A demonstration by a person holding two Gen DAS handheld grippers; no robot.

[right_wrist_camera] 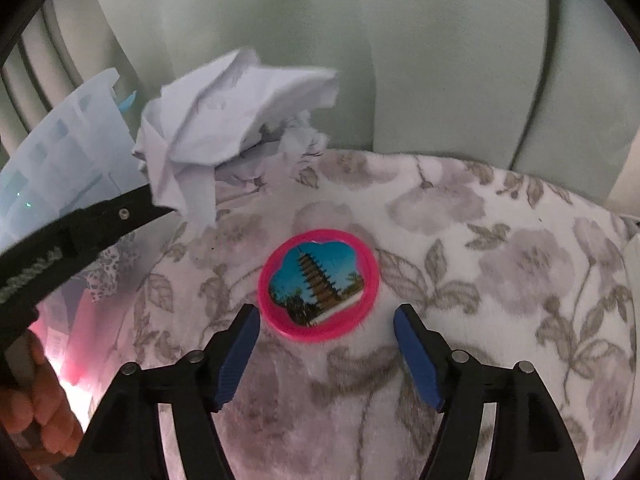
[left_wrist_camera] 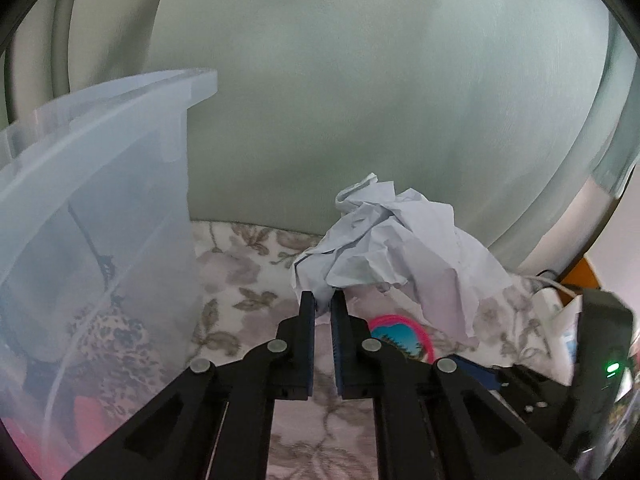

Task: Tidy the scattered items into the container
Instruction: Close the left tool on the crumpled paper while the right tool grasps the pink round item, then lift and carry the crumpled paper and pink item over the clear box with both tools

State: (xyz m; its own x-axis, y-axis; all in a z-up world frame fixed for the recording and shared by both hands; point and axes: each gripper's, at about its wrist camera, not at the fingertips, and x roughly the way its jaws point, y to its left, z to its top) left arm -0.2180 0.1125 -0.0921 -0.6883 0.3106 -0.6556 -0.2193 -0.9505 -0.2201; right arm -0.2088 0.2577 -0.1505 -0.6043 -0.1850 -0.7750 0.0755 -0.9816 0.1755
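The paper (left_wrist_camera: 394, 240) was white, faintly bluish; the disc (right_wrist_camera: 318, 282) was pink-rimmed, picturing a brown pagoda on blue sky; the blanket (right_wrist_camera: 500, 280) was white with grey-brown flowers; the bin (left_wrist_camera: 100, 208) was translucent pale blue.

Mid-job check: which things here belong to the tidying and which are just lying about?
Job:
crumpled paper, pinched in the left hand-held gripper
pink round mirror
clear plastic bin
right hand-held gripper, open

Lying about:
flowered blanket
white cable

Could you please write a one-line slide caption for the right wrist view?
Open right gripper poised before a pink-rimmed round pagoda-picture disc on the floral blanket, while the left gripper holds crumpled white paper.
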